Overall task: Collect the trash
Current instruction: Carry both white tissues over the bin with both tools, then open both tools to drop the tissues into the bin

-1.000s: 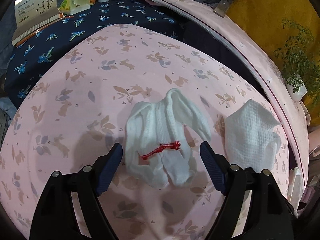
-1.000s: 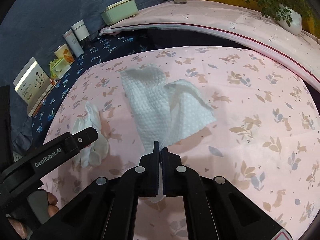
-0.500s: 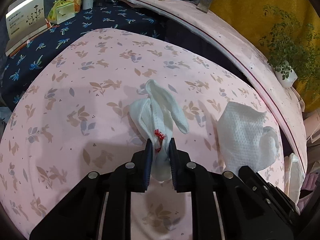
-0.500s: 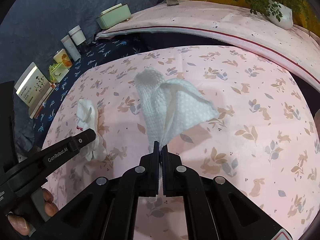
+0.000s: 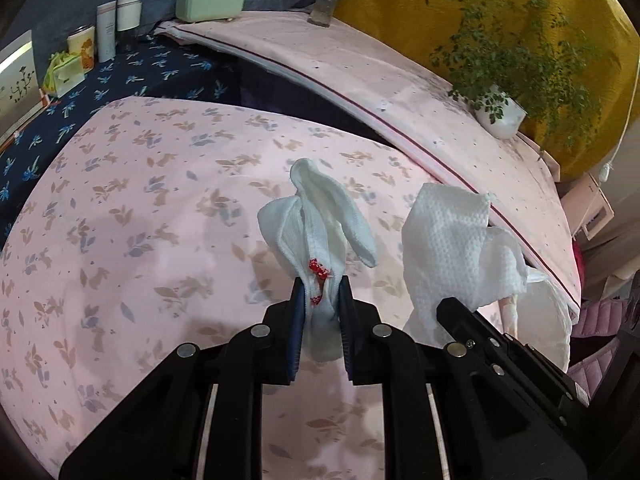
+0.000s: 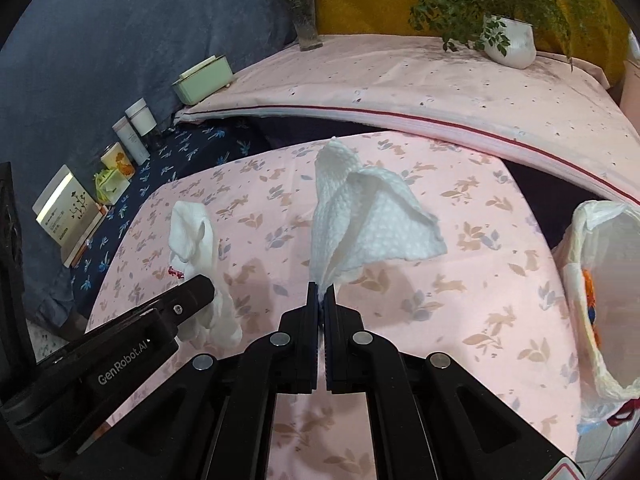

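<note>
My left gripper (image 5: 320, 292) is shut on a white sock with a red thread (image 5: 316, 224) and holds it above the pink patterned cloth (image 5: 140, 220). The sock also shows in the right wrist view (image 6: 192, 236), at the left gripper's tip. My right gripper (image 6: 320, 292) is shut on a white textured paper towel (image 6: 368, 216), lifted off the cloth. The towel shows in the left wrist view (image 5: 448, 236) too, to the right of the sock. A white plastic trash bag (image 6: 600, 292) hangs open at the right edge of the cloth.
A green box (image 6: 204, 78), bottles (image 6: 134, 132), a small carton (image 6: 110, 180) and a book (image 6: 66, 210) stand along the dark blue cloth at the left. A potted plant (image 6: 510, 40) and a flower vase (image 6: 306, 20) stand on the raised pink surface behind.
My left gripper closed on the sock and lifted it off the cloth. My right gripper lifted the towel higher, and the trash bag came into its view on the right.
</note>
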